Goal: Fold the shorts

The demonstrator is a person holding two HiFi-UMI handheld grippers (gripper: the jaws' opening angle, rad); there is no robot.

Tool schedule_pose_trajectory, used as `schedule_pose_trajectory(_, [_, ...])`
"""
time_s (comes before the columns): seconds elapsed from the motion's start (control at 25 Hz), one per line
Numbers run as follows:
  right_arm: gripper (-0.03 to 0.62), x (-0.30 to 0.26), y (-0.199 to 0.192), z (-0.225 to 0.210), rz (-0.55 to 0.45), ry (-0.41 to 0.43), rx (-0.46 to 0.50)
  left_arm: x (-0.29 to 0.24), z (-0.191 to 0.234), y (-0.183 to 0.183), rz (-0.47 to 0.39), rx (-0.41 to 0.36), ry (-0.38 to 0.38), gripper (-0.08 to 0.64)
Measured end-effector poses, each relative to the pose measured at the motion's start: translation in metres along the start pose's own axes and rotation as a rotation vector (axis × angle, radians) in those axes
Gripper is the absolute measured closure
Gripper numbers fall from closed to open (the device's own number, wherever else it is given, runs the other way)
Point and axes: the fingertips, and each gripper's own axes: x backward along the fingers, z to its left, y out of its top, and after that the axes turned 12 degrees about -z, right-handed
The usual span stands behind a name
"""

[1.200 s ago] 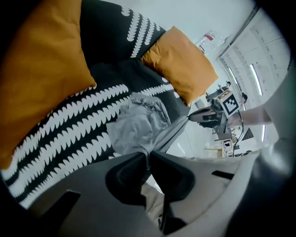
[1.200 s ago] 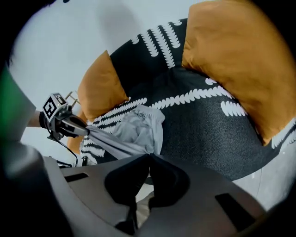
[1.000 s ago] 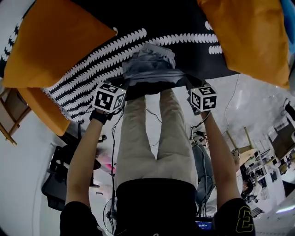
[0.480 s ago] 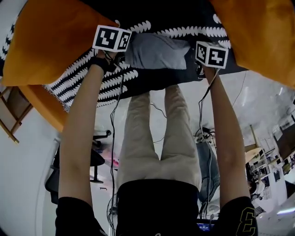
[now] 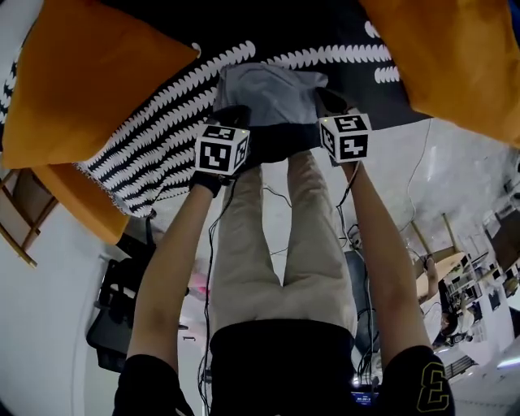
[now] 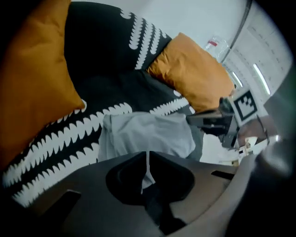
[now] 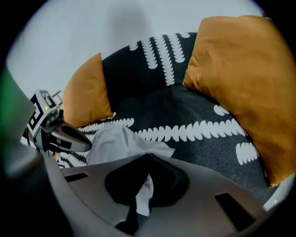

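1. Broadly, one sofa (image 5: 268,24), black with bands of white leaf shapes, carries everything else in view.
2. Next come the orange pillows. A left cushion (image 5: 89,81) and a right cushion (image 5: 455,57) flank the seat, so two are certain. A third orange piece (image 5: 77,199) shows below the left one, and I cannot tell whether it is another cushion.
3. Between them lies one pair of grey shorts (image 5: 268,93), gathered into a compact block at the near edge of the seat.
   - They look light, thin and limp, with no stiffness of their own, so I judge they will sag and crease from any single point that lifts them.
   - They will probably slide easily over the seat.
   - The sound hold is at the two corners of one edge, kept taut so it travels as a straight line.
4. Smallest are the two tongs, one at each near corner of the shorts.
   - The left gripper (image 6: 147,159) has just been closing and now sits clenched, with a thin sliver of pale cloth caught between its jaws.
   - The right gripper (image 7: 147,173) has closed likewise and pinches a fold of the same grey fabric.
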Motion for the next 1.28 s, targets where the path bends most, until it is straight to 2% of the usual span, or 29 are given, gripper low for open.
schedule_pose_trajectory(0.12, [0.575, -0.023, -0.016, -0.015, 0.079, -0.016, -0.005, -0.017, 0.012, -0.048, 0.099, -0.096, 0.047, 0.534])
schedule_pose_trajectory(0.2, [0.575, -0.038, -0.021, -0.032, 0.146, -0.022, -0.013, -0.021, 0.017, -0.06, 0.146, -0.092, 0.019, 0.538])
schedule_pose_trajectory(0.32, [0.575, -0.042, -0.012, -0.043, 0.181, 0.006, 0.023, -0.011, 0.015, -0.039, 0.105, -0.038, -0.016, 0.539])
schedule_pose_trajectory(0.4, [0.575, -0.027, 0.005, -0.043, 0.117, -0.011, 0.047, 0.008, 0.016, -0.015, 0.018, -0.05, -0.005, 0.538])
schedule_pose_trajectory(0.48, [0.575, -0.006, 0.027, -0.042, 0.005, -0.038, 0.028, 0.018, 0.017, 0.018, -0.067, -0.088, 0.001, 0.538])
schedule_pose_trajectory(0.56, [0.575, 0.01, 0.035, -0.034, -0.067, -0.04, 0.011, 0.008, 0.017, 0.048, -0.119, -0.116, -0.005, 0.538])
schedule_pose_trajectory(0.6, [0.575, 0.013, 0.03, -0.025, -0.072, -0.03, 0.024, -0.002, 0.02, 0.057, -0.131, -0.127, -0.003, 0.539])
schedule_pose_trajectory(0.68, [0.575, 0.01, 0.002, -0.001, -0.022, 0.012, 0.085, -0.026, 0.033, 0.057, -0.112, -0.142, 0.022, 0.54])
schedule_pose_trajectory(0.8, [0.575, -0.003, -0.059, 0.016, 0.153, 0.074, 0.163, -0.048, 0.057, 0.038, -0.012, -0.107, 0.079, 0.546])
schedule_pose_trajectory(0.88, [0.575, 0.005, -0.06, -0.001, 0.191, 0.068, 0.132, -0.037, 0.054, 0.063, -0.057, -0.108, 0.105, 0.546])
schedule_pose_trajectory(0.96, [0.575, 0.038, -0.026, -0.017, 0.124, 0.032, 0.049, 0.003, 0.029, 0.1, -0.162, -0.14, 0.088, 0.546])
schedule_pose_trajectory(1.08, [0.575, 0.109, 0.033, -0.011, 0.016, 0.013, -0.056, 0.109, -0.013, 0.133, -0.286, -0.218, 0.07, 0.546])
schedule_pose_trajectory(1.2, [0.575, 0.195, 0.094, 0.01, -0.046, 0.047, -0.066, 0.227, -0.065, 0.169, -0.383, -0.322, 0.083, 0.546])
schedule_pose_trajectory(1.28, [0.575, 0.258, 0.136, 0.036, -0.09, 0.08, -0.035, 0.304, -0.098, 0.19, -0.437, -0.349, 0.094, 0.546])
